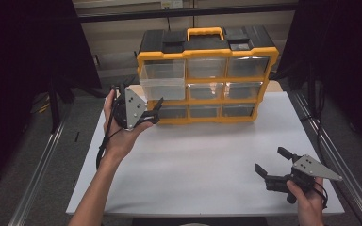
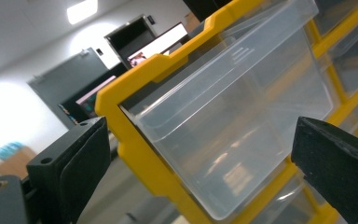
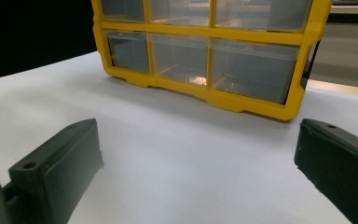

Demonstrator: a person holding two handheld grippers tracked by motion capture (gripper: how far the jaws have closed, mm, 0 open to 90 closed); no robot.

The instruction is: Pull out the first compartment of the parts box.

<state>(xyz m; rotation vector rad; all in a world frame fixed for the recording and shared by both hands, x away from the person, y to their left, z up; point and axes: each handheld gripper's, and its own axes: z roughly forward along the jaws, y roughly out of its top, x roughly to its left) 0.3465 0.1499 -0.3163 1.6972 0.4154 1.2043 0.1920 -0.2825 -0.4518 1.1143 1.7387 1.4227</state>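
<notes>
The top-left drawer point(image 1: 162, 80) of the yellow organiser point(image 1: 207, 75), at 12 o'clock on the white surface point(image 1: 198, 165), already stands pulled out; I judge emptying or reclosing it remains. The left gripper point(image 1: 153, 109) hangs at the drawer's 7 o'clock, hand upright, jaws apart, nothing between. The right gripper point(image 1: 269, 162) rests at 4 o'clock, jaws spread, aimed at the organiser

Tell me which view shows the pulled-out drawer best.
The left gripper view: the clear drawer sits close up, its front and rim sticking out of the yellow frame. The high view shows the drawer small, top left of the cabinet. The right gripper view shows lower drawers.
</notes>
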